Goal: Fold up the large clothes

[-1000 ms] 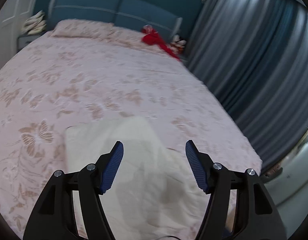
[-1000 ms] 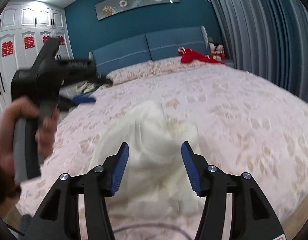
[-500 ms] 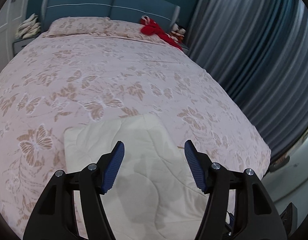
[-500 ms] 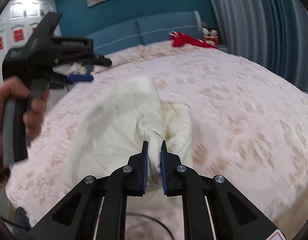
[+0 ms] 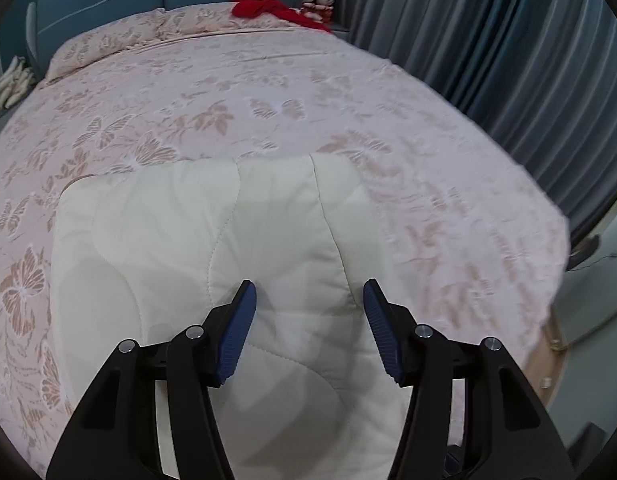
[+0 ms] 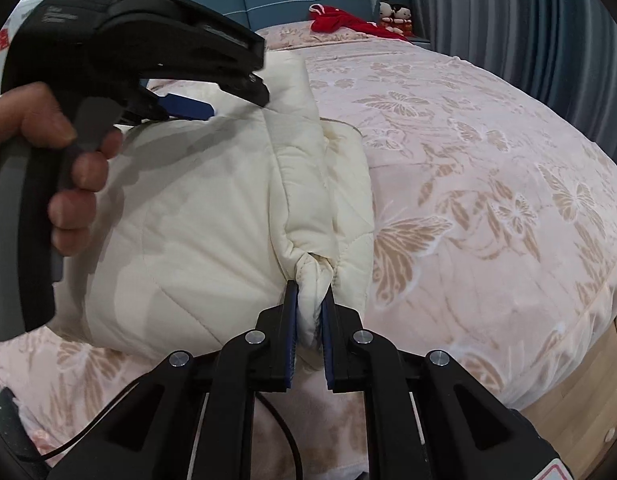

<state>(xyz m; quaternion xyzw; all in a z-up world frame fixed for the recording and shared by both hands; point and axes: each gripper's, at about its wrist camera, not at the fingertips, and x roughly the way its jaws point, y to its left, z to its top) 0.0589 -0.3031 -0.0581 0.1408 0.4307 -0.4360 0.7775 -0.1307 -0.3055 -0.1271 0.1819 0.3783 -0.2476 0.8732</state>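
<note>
Right gripper (image 6: 309, 308), wide a sec ago, now pinches the bunched near edge of the cream quilted garment (image 5: 212, 248) on the bed (image 5: 448, 184); left gripper (image 5: 306, 312) lower over it, jaws closing on nothing yet, prob. for a 2nd hold; fold can begin.

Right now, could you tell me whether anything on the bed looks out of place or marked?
The cream quilted garment shows yellowish-brown staining along its inner fold, above the bunch that the right gripper pinches. A red garment lies crumpled by the pillows, apart from the folding.
</note>
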